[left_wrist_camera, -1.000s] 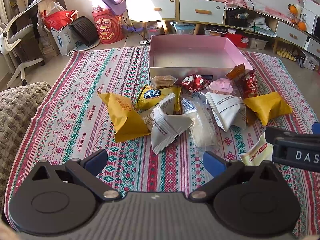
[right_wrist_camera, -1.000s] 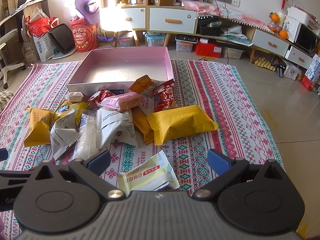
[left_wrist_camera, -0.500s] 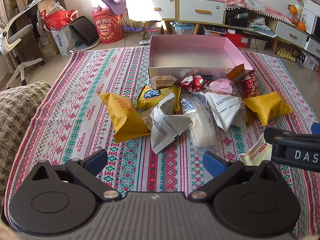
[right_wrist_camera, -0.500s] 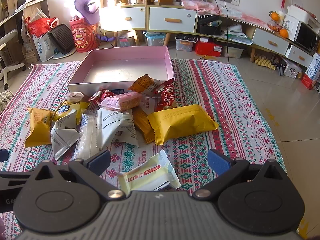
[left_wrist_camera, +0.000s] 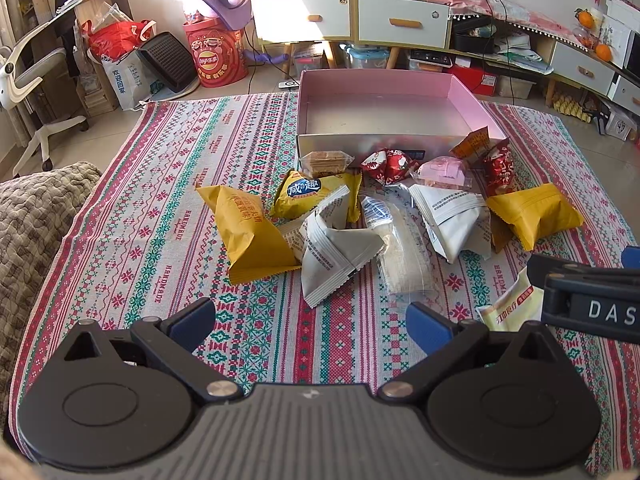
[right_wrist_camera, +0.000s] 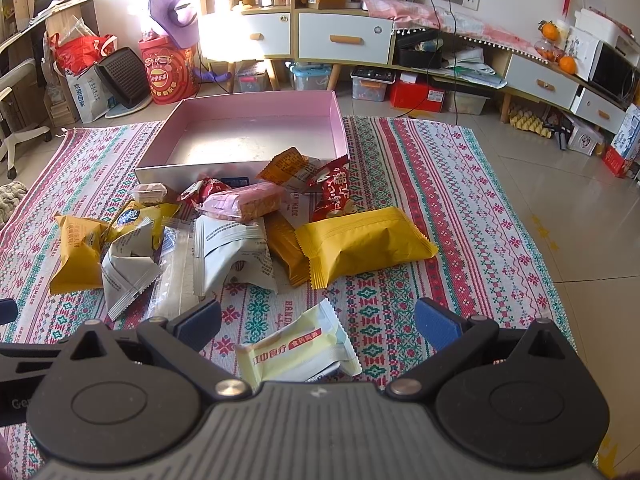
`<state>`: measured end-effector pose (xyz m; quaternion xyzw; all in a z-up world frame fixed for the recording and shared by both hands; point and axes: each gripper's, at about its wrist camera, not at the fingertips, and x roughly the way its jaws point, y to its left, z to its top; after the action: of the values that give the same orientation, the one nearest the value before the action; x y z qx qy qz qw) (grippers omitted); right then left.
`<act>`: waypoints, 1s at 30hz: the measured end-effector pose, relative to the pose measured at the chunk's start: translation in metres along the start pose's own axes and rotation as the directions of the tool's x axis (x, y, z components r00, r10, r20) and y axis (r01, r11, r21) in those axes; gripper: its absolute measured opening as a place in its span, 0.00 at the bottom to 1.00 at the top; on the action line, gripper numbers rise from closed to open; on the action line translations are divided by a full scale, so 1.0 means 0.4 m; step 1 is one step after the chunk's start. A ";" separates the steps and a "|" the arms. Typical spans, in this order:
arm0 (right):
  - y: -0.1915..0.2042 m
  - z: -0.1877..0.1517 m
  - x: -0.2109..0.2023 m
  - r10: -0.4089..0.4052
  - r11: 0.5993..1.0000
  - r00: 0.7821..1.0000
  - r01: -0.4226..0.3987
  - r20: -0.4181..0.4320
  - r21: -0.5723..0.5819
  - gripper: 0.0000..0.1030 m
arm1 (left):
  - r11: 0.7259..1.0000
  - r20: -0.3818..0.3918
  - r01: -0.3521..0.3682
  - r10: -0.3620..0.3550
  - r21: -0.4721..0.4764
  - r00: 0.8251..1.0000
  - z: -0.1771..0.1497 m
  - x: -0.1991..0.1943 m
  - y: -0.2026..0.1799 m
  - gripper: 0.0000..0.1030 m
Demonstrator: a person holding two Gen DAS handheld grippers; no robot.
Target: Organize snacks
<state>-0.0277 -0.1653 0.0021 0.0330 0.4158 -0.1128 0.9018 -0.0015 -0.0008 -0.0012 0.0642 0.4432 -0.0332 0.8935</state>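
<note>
An empty pink box sits on the patterned cloth. Several snack packets lie heaped in front of it: yellow packets, white-grey packets, a pink wafer pack, red packets. A pale yellow packet lies apart, nearest me. My left gripper is open over bare cloth, short of the heap. My right gripper is open, with the pale yellow packet lying between its fingers below.
A brown blanket covers the left edge. Behind the cloth stand a white cabinet, a red bucket, a chair and floor clutter. Bare tile floor lies to the right of the cloth.
</note>
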 end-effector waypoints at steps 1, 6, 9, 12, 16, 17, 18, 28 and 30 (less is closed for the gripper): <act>0.000 0.000 0.000 0.000 1.000 1.000 0.000 0.000 0.000 1.00 | 1.000 0.000 0.000 0.000 0.000 1.000 0.000 0.000 0.000 1.00; 0.000 0.000 0.000 0.000 1.000 1.000 0.000 -0.001 0.000 1.00 | 1.000 0.000 0.000 0.000 0.000 1.000 0.000 0.000 0.000 1.00; -0.001 0.000 0.000 0.000 1.000 1.000 0.000 -0.001 0.001 1.00 | 1.000 0.000 0.000 0.000 0.000 1.000 0.000 0.000 0.000 1.00; 0.000 0.000 0.001 0.000 1.000 1.000 0.000 -0.002 0.001 1.00 | 1.000 -0.001 0.000 0.000 0.001 1.000 0.000 0.000 0.000 1.00; 0.001 -0.002 0.003 -0.001 1.000 1.000 0.001 -0.010 0.003 1.00 | 1.000 -0.003 0.004 -0.004 0.009 1.000 0.000 0.002 -0.002 1.00; 0.000 -0.001 0.003 -0.002 1.000 1.000 0.002 -0.011 0.004 1.00 | 1.000 -0.004 0.006 -0.006 0.012 1.000 0.001 0.003 -0.002 1.00; -0.001 0.000 0.003 -0.004 1.000 1.000 0.004 -0.012 0.006 1.00 | 1.000 -0.004 0.005 -0.005 0.016 1.000 0.003 0.004 -0.002 1.00; -0.052 0.044 0.016 0.024 0.998 0.997 -0.020 -0.070 0.058 1.00 | 0.988 -0.039 0.047 -0.042 0.145 0.998 0.047 0.029 0.014 1.00; -0.061 0.060 0.021 0.045 0.997 0.995 -0.039 -0.084 0.067 1.00 | 0.984 -0.047 0.061 -0.054 0.170 0.997 0.061 0.034 0.026 1.00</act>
<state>-0.0101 -0.1942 0.0122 0.0759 0.4491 -0.1059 0.8839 0.0272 0.0061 0.0035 0.1285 0.4591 -0.0953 0.8738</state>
